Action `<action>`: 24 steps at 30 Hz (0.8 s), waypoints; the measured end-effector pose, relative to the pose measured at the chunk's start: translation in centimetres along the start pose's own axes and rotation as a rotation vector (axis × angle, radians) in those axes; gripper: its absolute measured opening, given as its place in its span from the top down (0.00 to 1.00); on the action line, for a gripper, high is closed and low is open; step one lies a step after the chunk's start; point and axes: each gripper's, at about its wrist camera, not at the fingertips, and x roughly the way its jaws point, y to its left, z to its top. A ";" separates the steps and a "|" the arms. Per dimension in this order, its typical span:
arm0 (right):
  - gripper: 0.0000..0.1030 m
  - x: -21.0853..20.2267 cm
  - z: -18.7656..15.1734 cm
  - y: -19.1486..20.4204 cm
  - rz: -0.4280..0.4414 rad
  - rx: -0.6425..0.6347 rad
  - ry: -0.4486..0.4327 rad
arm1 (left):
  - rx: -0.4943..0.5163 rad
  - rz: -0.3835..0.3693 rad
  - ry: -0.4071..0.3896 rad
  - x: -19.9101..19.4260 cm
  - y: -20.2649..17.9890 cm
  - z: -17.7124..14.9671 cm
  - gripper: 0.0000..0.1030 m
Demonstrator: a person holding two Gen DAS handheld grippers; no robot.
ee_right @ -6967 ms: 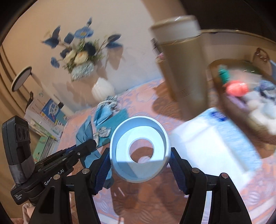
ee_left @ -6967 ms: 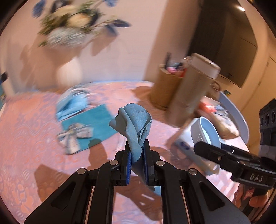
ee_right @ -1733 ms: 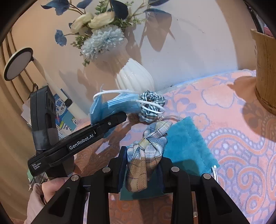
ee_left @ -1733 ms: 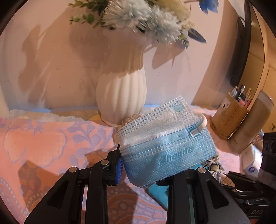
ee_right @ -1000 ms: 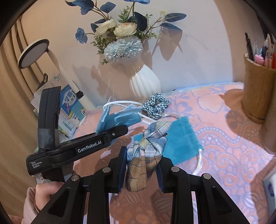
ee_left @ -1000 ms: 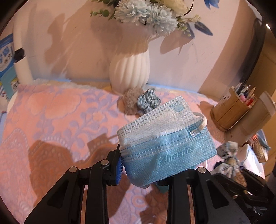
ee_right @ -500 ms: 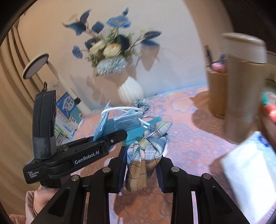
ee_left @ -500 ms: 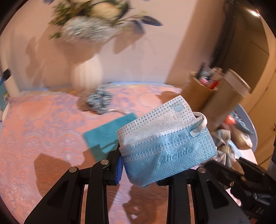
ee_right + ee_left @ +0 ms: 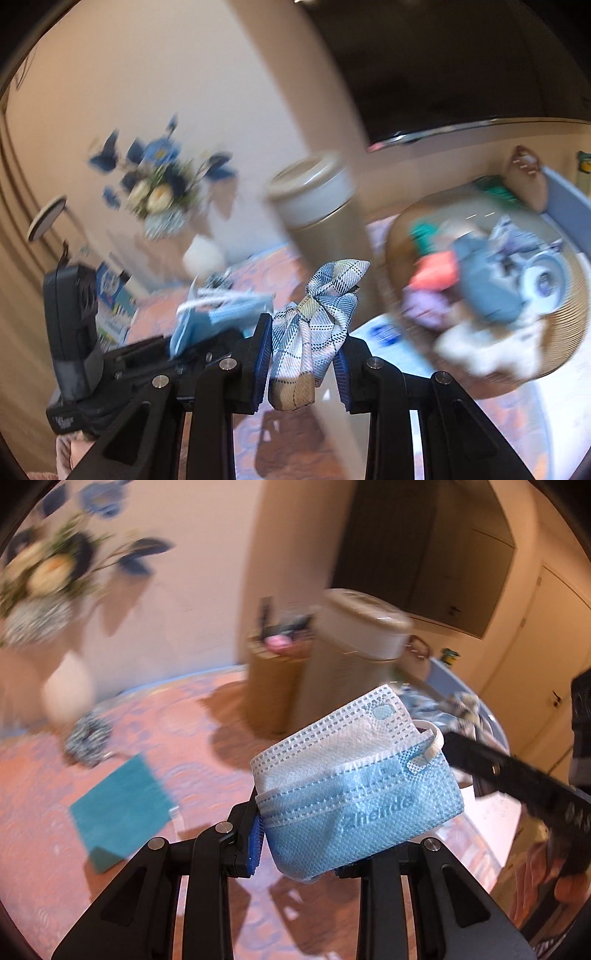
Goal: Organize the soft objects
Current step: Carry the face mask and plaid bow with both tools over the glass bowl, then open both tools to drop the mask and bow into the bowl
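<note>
The counter is covered by a pink patterned cloth. A teal cloth is seen at nine o'clock, a striped scrunchie at ten, a woven basket at three.

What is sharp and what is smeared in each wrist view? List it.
Left wrist view: the face mask in the left hand-held gripper is sharp; the flowers and canister are smeared. Right wrist view: the plaid scrunchie is crisp; the basket is blurred.
</note>
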 end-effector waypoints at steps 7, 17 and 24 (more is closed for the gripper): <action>0.71 -2.0 3.3 -5.7 -0.055 0.082 -0.056 | 0.075 -0.081 -0.004 2.3 -5.5 2.3 0.76; 0.71 -3.2 7.4 -11.7 -0.134 0.148 -0.095 | 0.099 -0.138 -0.007 6.1 -11.3 5.0 0.76; 0.35 -1.4 9.8 -13.6 -0.192 0.131 -0.051 | 0.143 -0.105 0.017 9.0 -13.7 6.8 0.47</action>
